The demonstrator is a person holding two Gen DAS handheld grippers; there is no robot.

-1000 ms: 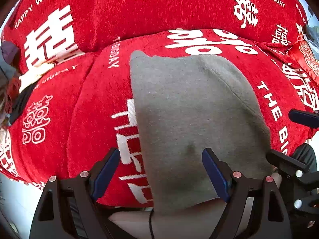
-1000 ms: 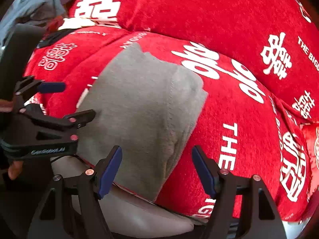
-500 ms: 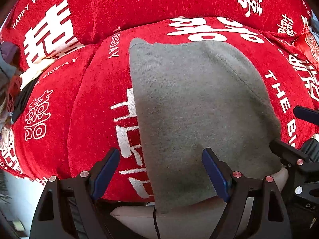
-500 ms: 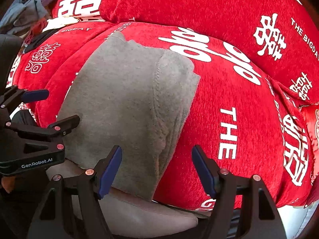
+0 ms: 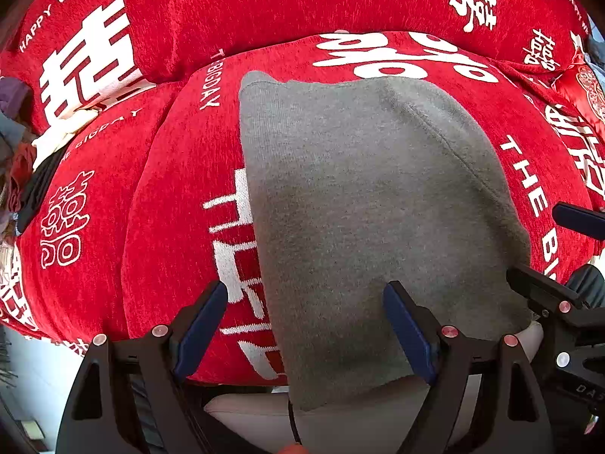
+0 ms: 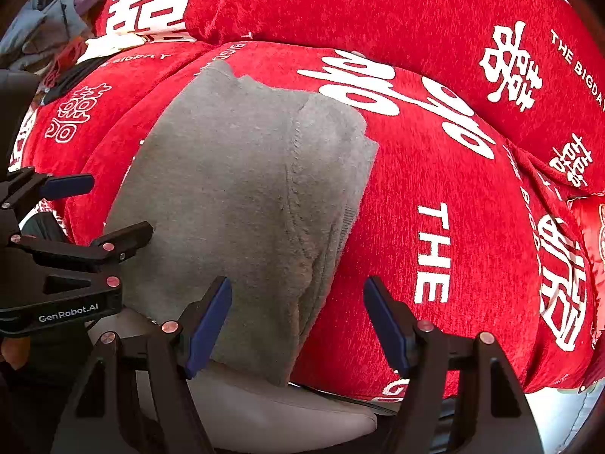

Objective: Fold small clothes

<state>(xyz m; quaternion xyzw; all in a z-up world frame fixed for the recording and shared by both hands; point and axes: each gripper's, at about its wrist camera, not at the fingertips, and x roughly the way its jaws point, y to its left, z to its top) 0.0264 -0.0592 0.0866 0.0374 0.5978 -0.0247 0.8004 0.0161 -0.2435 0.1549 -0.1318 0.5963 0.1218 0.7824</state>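
Now grey garment (image 5: pixel 363 227) flat, grippers apart.

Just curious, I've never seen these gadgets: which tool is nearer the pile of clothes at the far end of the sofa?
Left. The left tool straddles the grey garment's edge on the side toward the clothes pile; the right tool straddles the garment's opposite edge, farther away.

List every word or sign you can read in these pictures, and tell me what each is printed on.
"HAPPY WEDD...", cut off by the picture's edge: red cover, upper left.
"THE BIGDAY": red cover, in several places.
"THE": red cover, right of the grey garment.
Large white Chinese characters: red cover.
"GenRobot.AI": left gripper.
"DAS...", cut off: right gripper.
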